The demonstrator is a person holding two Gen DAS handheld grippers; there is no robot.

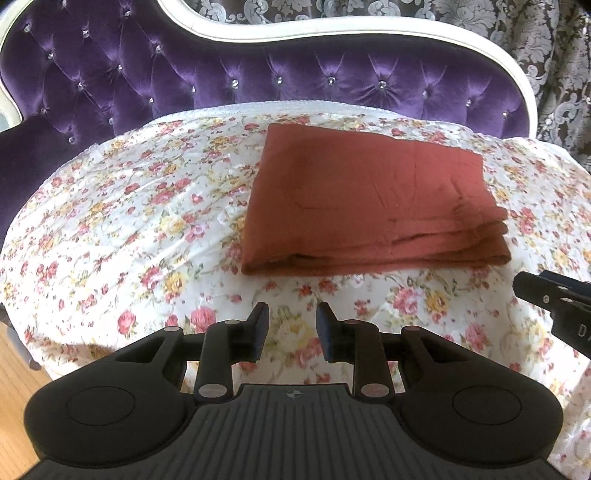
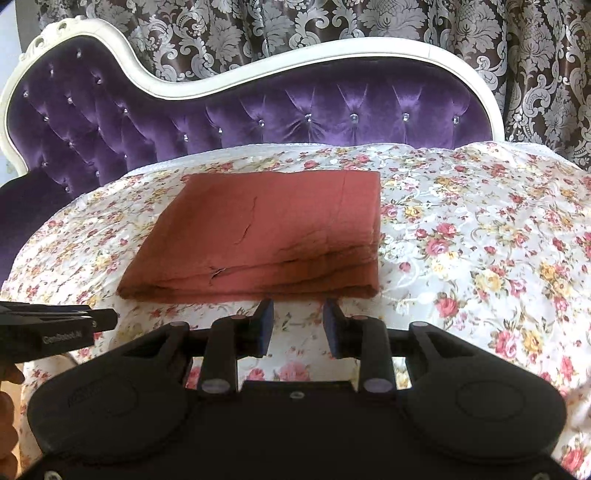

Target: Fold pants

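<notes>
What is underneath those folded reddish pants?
The pants lie on a flowered bedsheet, which shows all around them. The patch directly beneath is covered, so anything there cannot be seen.

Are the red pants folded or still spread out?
Folded: the red pants lie as a compact rectangle on the floral cover, with stacked layers along the near edge.

Purple tufted velvet sofa back (image 2: 258,107) with crystal buttons, curvy white frame (image 2: 177,92). Seat under white floral-print cover (image 1: 110,221). Behind: dark damask curtain (image 2: 295,26), silver pattern. Wood floor (image 1: 14,387) lower left. Soft daylight.
</notes>
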